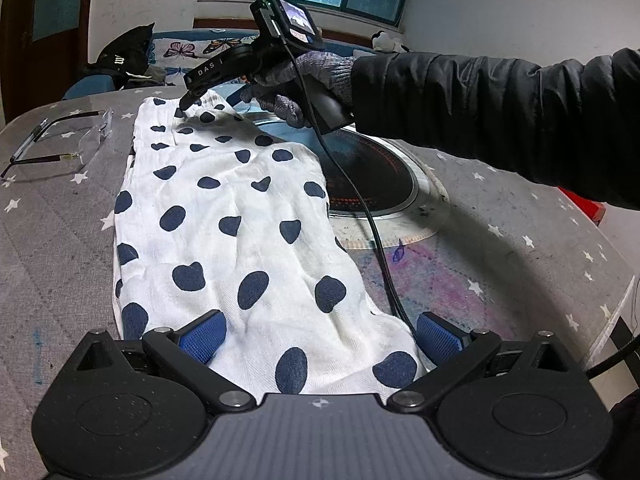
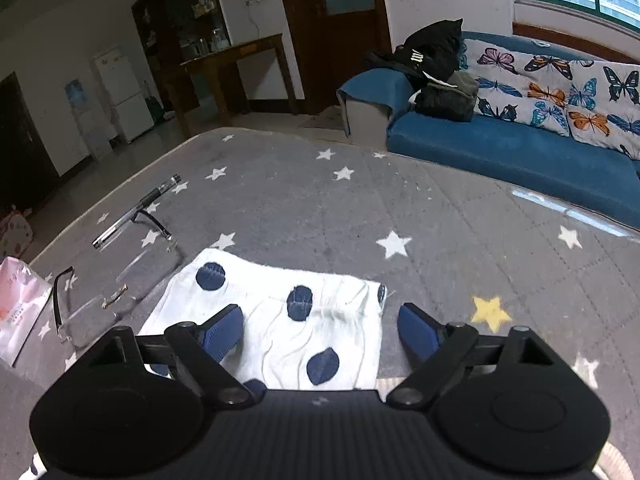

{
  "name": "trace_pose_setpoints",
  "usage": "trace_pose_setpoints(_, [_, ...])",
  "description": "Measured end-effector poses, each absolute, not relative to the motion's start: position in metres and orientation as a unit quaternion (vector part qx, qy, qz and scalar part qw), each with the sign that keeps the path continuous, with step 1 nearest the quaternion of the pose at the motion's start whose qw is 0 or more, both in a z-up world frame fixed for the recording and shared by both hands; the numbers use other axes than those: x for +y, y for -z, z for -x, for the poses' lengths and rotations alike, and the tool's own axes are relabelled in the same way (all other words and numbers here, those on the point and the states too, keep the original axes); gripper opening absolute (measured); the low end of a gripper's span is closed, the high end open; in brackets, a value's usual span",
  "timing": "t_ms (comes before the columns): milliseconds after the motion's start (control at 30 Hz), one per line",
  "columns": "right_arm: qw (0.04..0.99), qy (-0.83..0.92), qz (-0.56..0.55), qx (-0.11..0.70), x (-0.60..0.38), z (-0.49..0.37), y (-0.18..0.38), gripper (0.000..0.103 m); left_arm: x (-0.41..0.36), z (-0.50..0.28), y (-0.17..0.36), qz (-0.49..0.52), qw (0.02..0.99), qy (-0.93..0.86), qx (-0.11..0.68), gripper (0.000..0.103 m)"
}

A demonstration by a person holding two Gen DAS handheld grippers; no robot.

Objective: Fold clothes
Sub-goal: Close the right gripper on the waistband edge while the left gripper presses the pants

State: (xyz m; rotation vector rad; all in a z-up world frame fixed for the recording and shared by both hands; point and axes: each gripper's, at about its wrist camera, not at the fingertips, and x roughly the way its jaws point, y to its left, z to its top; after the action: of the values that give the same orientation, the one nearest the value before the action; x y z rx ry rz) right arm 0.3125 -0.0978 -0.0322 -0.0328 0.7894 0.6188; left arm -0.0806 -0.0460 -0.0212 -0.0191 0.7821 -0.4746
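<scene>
The white polka-dot garment (image 1: 240, 232) lies flat on the star-patterned table (image 1: 60, 240), toward its left edge beside the glasses (image 1: 60, 148). Both the left gripper (image 1: 320, 338) and right gripper (image 2: 320, 334) are spread, straddling opposite ends unpinched. Next, seemingly, each must close on its end before folding.

I see the garment (image 1: 240, 232) at my 12 as matt woven cloth, crinkly. Table cover (image 1: 60, 240) is quilted matt fabric. Cooktop (image 1: 372, 176) at 1 looks glossy glass. Glasses (image 1: 68, 148) at 10: clear shiny plastic.
</scene>
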Motion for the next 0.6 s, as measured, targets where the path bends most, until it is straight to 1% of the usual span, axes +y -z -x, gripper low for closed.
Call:
trace_pose_setpoints(200, [0.879, -0.302, 0.013, 0.369, -0.0979, -0.3136, 0.0331, 0.066, -0.0482, 0.0793, 0.0208, 0.007, 0.896, 0.226, 0.382, 0.103])
trace_pose_setpoints(267, [0.876, -0.308, 0.004, 0.372, -0.1008, -0.3148, 0.0326, 0.043, -0.0485, 0.0788, 0.0203, 0.007, 0.895, 0.225, 0.384, 0.103])
trace_pose_setpoints(333, [0.873, -0.310, -0.003, 0.376, -0.1033, -0.3162, 0.0318, 0.038, -0.0481, 0.0783, 0.0199, 0.009, 0.895, 0.224, 0.386, 0.103])
trace_pose_setpoints(433, [0.872, -0.309, -0.005, 0.379, -0.1038, -0.3161, 0.0311, 0.038, -0.0483, 0.0774, 0.0204, 0.011, 0.895, 0.222, 0.387, 0.103])
trace_pose_setpoints(500, [0.873, -0.309, -0.007, 0.377, -0.1031, -0.3142, 0.0316, 0.041, -0.0490, 0.0778, 0.0209, 0.009, 0.895, 0.221, 0.387, 0.103])
trace_pose_setpoints(567, [0.872, -0.312, -0.013, 0.376, -0.1031, -0.3143, 0.0321, 0.047, -0.0495, 0.0777, 0.0212, 0.008, 0.895, 0.220, 0.387, 0.103])
trace_pose_setpoints(600, [0.872, -0.313, -0.015, 0.375, -0.1029, -0.3145, 0.0322, 0.047, -0.0495, 0.0772, 0.0210, 0.008, 0.895, 0.220, 0.388, 0.103])
